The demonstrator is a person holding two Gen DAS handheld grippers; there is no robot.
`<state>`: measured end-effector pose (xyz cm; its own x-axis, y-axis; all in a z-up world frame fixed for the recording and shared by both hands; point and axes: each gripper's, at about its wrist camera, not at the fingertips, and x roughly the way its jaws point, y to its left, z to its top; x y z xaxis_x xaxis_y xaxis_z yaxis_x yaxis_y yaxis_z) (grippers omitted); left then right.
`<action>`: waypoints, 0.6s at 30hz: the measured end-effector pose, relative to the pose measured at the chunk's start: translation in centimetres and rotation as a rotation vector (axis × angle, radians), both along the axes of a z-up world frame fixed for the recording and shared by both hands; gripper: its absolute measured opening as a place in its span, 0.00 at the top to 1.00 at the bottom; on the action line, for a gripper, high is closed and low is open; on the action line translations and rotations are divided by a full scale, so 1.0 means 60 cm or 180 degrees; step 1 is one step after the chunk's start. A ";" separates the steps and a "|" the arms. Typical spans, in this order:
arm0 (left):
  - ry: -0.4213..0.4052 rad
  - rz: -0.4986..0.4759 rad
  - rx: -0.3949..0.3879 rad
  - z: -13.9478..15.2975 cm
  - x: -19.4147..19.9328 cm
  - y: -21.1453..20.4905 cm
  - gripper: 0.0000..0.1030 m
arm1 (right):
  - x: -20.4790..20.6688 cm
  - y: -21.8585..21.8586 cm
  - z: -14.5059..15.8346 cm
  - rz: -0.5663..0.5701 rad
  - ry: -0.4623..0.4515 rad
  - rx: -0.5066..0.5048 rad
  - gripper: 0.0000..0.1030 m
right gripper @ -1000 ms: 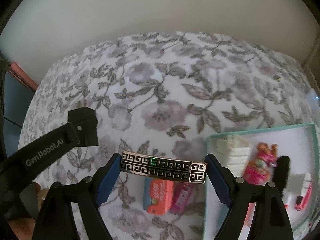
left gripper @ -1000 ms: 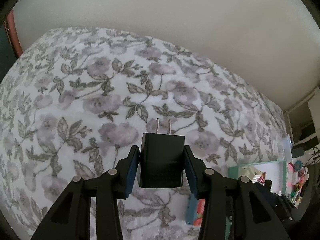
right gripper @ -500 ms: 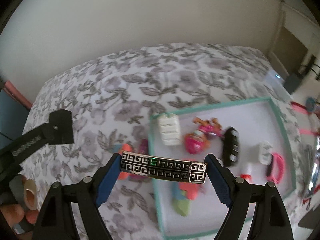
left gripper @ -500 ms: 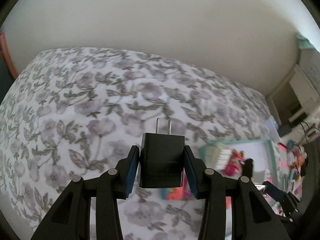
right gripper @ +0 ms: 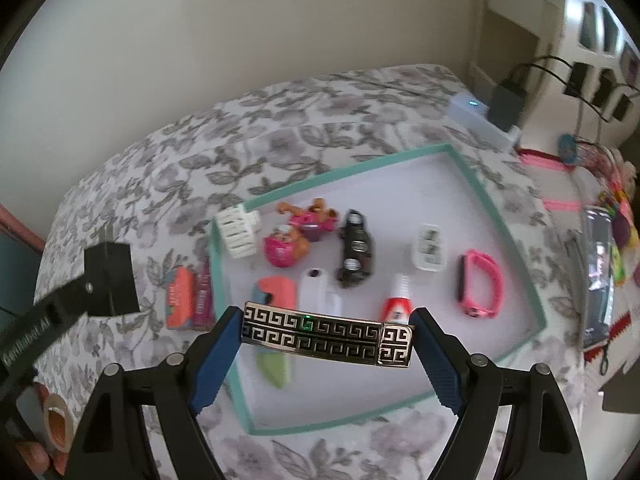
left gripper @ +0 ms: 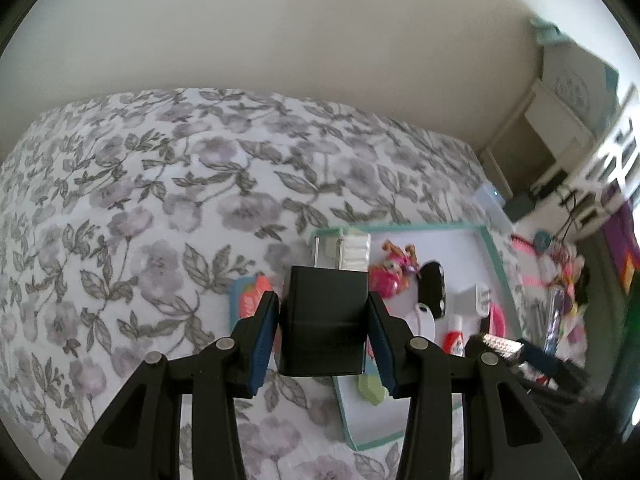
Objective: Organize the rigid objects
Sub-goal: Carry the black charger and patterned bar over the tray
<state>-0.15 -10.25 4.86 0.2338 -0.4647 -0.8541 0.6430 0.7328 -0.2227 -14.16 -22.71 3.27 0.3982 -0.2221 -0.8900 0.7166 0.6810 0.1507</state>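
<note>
I am holding two things off the bed: my left gripper is pinched on one black plug adapter, its two prongs pointing forward, and my right gripper clamps one patterned metal clip endwise between its blue pads. Below sits one teal-rimmed tray on the floral bedspread. Inside it I count one white ribbed block at the near-left corner, two pink toy figures, one black toy car, one small white case, one pink band, one red-and-white tube, one white capsule-shaped piece, one orange piece and one green piece. Outside the left rim lie two small packets, just beside it. The tray's far half and its near-right floor are bare. Clutter crowds the bedspread beyond the right rim. In the right view the adapter hangs well left of the tray.
</note>
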 end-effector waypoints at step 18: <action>-0.0023 -0.0708 0.0482 -0.058 -0.119 -0.099 0.56 | -0.059 -0.076 -0.062 -0.0317 0.0280 0.0333 0.17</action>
